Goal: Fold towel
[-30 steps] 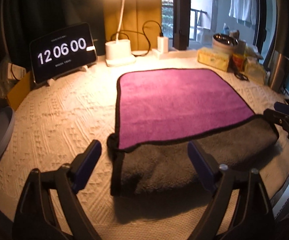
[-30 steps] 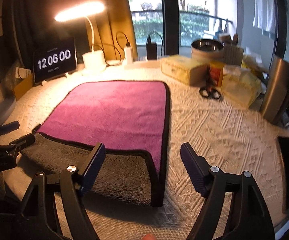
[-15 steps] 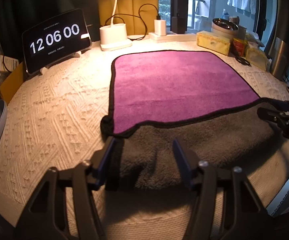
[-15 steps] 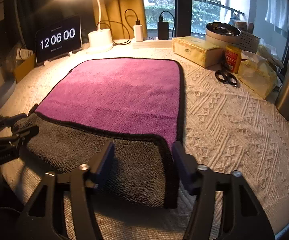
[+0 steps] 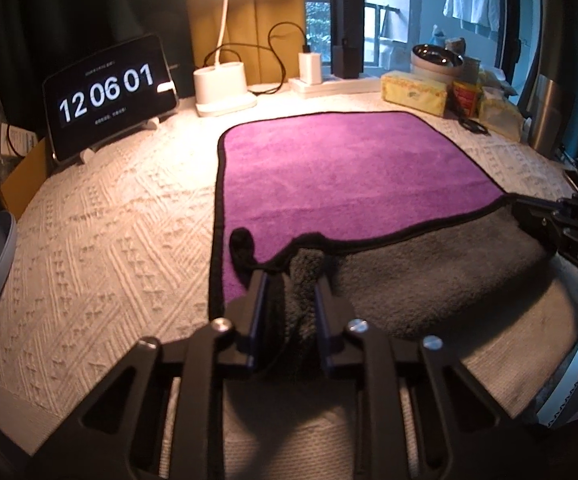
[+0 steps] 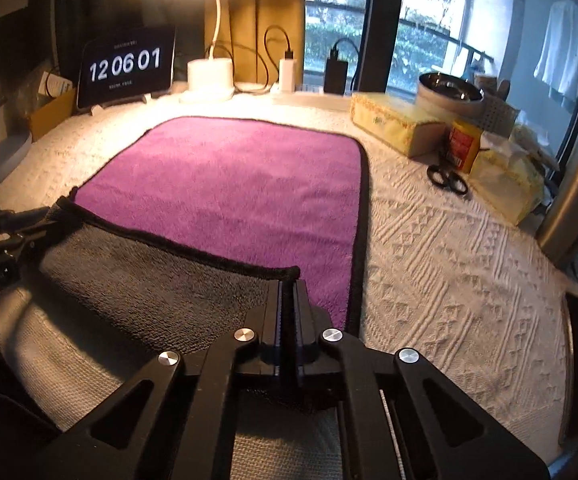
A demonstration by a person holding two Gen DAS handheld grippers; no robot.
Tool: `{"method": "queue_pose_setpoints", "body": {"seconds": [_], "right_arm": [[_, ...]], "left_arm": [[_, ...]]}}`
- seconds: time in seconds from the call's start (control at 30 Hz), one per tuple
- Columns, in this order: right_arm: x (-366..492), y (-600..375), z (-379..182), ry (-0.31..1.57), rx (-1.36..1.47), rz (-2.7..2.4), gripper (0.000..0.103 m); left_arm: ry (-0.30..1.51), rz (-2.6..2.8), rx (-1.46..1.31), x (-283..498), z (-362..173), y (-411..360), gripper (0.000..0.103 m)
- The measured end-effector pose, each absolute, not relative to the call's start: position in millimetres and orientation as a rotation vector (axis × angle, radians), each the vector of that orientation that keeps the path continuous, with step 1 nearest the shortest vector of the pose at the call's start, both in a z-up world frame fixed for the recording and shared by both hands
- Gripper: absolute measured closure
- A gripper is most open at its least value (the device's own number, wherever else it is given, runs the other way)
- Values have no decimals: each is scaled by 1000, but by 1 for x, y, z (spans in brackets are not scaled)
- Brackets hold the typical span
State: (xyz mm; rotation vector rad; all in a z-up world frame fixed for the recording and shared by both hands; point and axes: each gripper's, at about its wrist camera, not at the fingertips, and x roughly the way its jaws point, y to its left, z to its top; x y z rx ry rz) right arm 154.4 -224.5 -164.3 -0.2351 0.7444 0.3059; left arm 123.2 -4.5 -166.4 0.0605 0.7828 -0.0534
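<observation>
A purple towel (image 5: 341, 184) with black edging lies flat on the desk (image 5: 109, 232), which is covered by a cream knitted cloth; the towel's near edge is turned over, showing its grey underside. The left gripper (image 5: 289, 292) pinches a bunched fold of the grey layer at the near left corner. The right gripper (image 6: 287, 292) is pressed together on the black hem at the near right corner. Behind the towel stand a clock display (image 5: 109, 98) reading 12 06 01 and a lit lamp (image 6: 209, 76). Scissors (image 6: 447, 178) lie to the right.
</observation>
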Motion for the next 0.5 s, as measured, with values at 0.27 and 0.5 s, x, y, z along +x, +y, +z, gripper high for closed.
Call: {"method": "queue_pose_setpoints", "body": {"seconds": [0.27, 0.5], "right_arm": [[147, -225, -142, 672, -216, 306, 98], [143, -225, -123, 603, -214, 303, 98]], "left_arm": [[741, -66, 29, 121, -149, -3, 83], [683, -84, 17, 121, -128, -5, 83]]}}
